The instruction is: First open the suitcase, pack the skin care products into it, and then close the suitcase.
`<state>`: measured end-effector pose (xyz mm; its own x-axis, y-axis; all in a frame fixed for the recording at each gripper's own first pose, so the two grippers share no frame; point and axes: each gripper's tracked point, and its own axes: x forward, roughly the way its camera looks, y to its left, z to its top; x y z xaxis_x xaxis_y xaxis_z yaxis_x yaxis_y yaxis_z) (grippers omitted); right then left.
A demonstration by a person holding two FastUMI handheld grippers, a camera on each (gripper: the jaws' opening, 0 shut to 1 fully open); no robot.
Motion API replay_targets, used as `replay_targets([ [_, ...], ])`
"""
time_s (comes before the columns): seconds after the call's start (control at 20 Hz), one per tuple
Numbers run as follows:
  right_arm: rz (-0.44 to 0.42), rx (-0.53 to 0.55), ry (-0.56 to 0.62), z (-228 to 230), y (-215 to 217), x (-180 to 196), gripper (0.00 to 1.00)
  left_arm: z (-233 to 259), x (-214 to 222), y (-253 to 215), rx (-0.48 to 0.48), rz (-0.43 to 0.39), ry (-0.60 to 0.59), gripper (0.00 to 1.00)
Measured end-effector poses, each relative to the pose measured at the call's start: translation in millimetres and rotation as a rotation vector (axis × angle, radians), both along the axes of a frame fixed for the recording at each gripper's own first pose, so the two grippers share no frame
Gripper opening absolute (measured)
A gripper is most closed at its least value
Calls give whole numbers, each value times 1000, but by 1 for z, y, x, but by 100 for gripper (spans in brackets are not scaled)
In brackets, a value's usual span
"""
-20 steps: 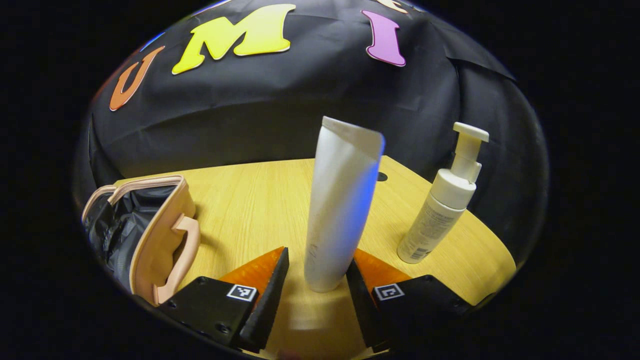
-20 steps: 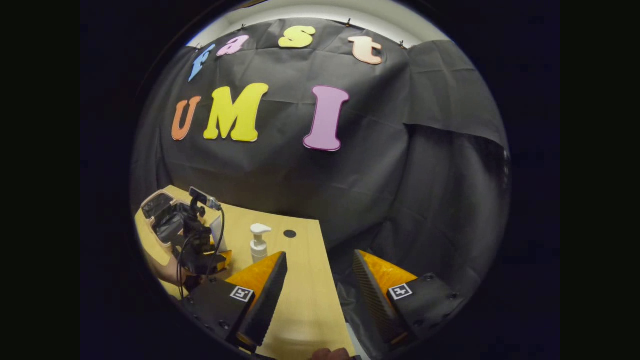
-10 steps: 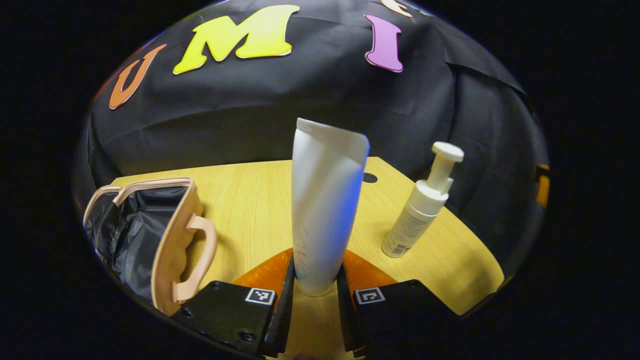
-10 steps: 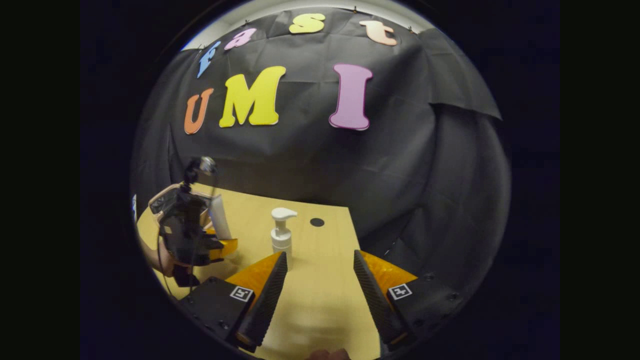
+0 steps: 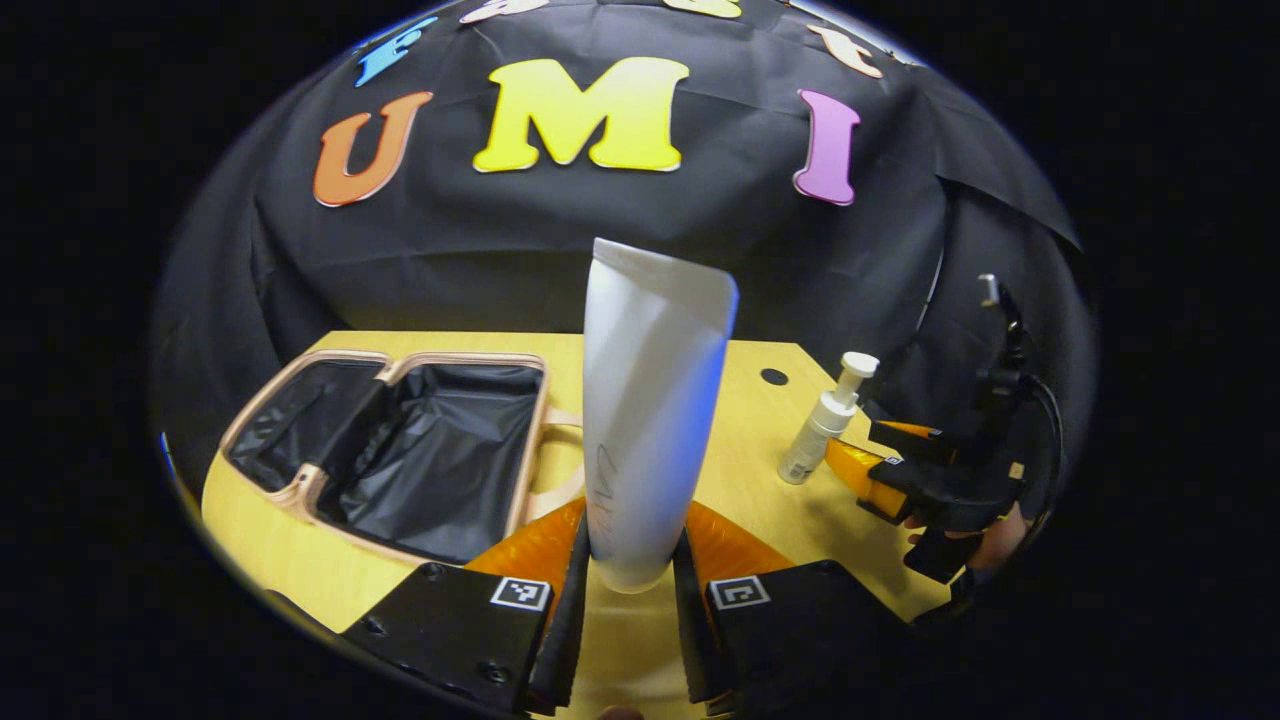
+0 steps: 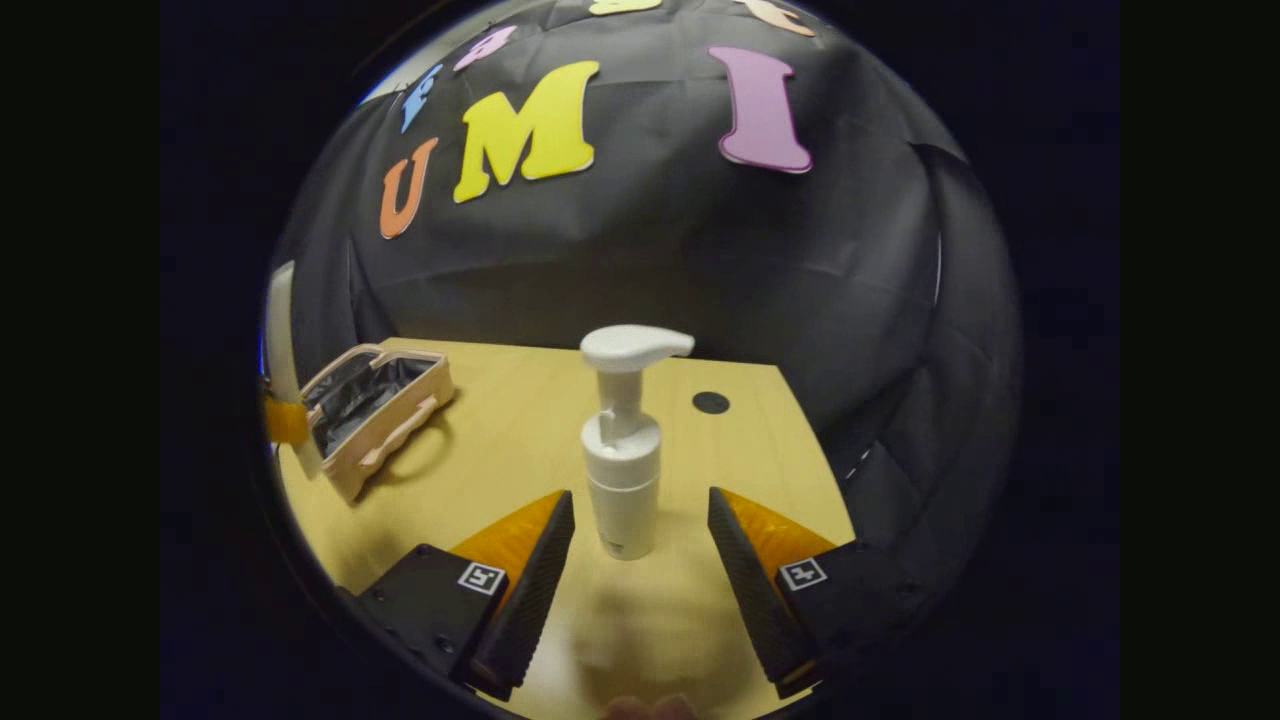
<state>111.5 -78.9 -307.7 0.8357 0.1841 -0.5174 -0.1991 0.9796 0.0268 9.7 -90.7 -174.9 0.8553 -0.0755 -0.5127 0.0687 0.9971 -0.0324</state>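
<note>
My left gripper point(image 5: 630, 565) is shut on the bottom end of a white tube point(image 5: 650, 420), which stands upright above the wooden table point(image 5: 740, 470). The small pink suitcase point(image 5: 400, 450) lies open to the left of it, showing its black lining. In the right gripper view a white pump bottle point(image 6: 622, 470) stands upright between the fingers of my open right gripper point(image 6: 640, 590), with a gap on each side. In the left gripper view the pump bottle point(image 5: 825, 425) is at the right, with the right gripper point(image 5: 870, 455) around it. The suitcase point(image 6: 375, 420) sits far left.
A small dark hole point(image 6: 711, 403) marks the table behind the bottle, near the far right corner. The black cloth wall rises right behind the table's back edge. A hand point(image 5: 990, 540) holds the right gripper beyond the table's right edge.
The left gripper shut on the tube, lifted it and turned toward the open suitcase. The right gripper moved in from the table's right edge until the pump bottle stood between its fingers.
</note>
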Motion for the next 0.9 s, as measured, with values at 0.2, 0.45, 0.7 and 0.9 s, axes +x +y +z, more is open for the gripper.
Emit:
replay_targets([
  [0.2, 8, -22, 17, -20, 9, 22, 79, 9, -17, 35, 20, 89, 5, 44],
  [0.45, 3, -51, 40, -33, 9, 34, 61, 15, -27, 78, 21, 152, 3, 44],
  [0.7, -45, -26, 48, -11, 11, 31, 48, 20, -14, 124, 12, 115, 0, 43],
  [0.9, -62, 16, 17, 45, 21, 4, 49, 23, 13, 159, -8, 23, 3, 43],
])
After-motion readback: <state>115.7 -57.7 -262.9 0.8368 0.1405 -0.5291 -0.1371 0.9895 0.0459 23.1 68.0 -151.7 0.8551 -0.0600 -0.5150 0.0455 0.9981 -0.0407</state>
